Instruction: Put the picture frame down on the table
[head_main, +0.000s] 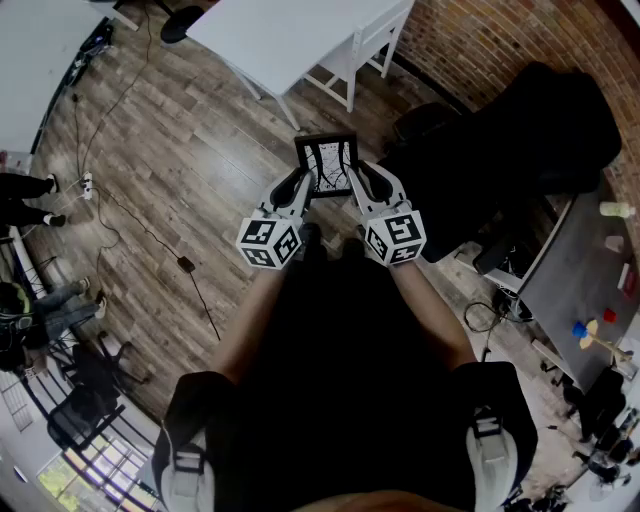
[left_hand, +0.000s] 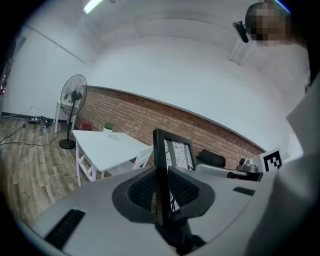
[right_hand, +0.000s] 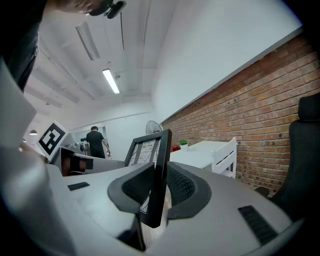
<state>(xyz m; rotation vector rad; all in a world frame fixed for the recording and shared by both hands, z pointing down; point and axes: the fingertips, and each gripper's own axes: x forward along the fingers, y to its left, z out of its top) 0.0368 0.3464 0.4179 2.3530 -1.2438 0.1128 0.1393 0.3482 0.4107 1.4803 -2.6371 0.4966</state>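
Two tongs (head_main: 299, 187) (head_main: 363, 183) gripping frame (head_main: 327, 165), table (head_main: 290, 40) ahead

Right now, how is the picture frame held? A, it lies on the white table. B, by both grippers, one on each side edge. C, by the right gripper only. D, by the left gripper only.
B: the left gripper and the right gripper each clamp a side edge of the picture frame, held over the wooden floor.

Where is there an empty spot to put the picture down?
The white table ahead is mostly bare, from the white chair beside it to the little plant at a far corner. The grey desk on the right is cluttered along its far edge.
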